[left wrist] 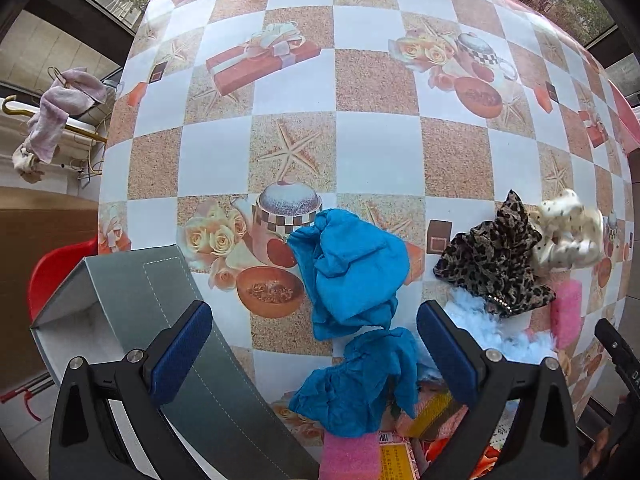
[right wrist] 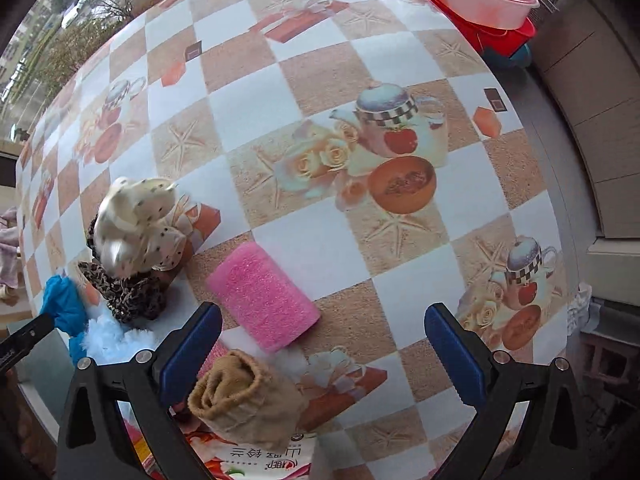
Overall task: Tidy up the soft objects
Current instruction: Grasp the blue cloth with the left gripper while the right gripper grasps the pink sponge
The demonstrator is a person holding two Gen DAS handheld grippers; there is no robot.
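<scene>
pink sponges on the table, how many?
2. One pink sponge lies right of the leopard scrunchie; another pink sponge sits near the table edge, below the blue cloth. More may be hidden.

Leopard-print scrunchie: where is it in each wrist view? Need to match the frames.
Left wrist: leopard-print scrunchie at right of centre, left of and touching the cream polka-dot scrunchie.
Right wrist: leopard-print scrunchie at lower left, partly under the cream polka-dot scrunchie.
Shared landmark: the cream polka-dot scrunchie.
</scene>
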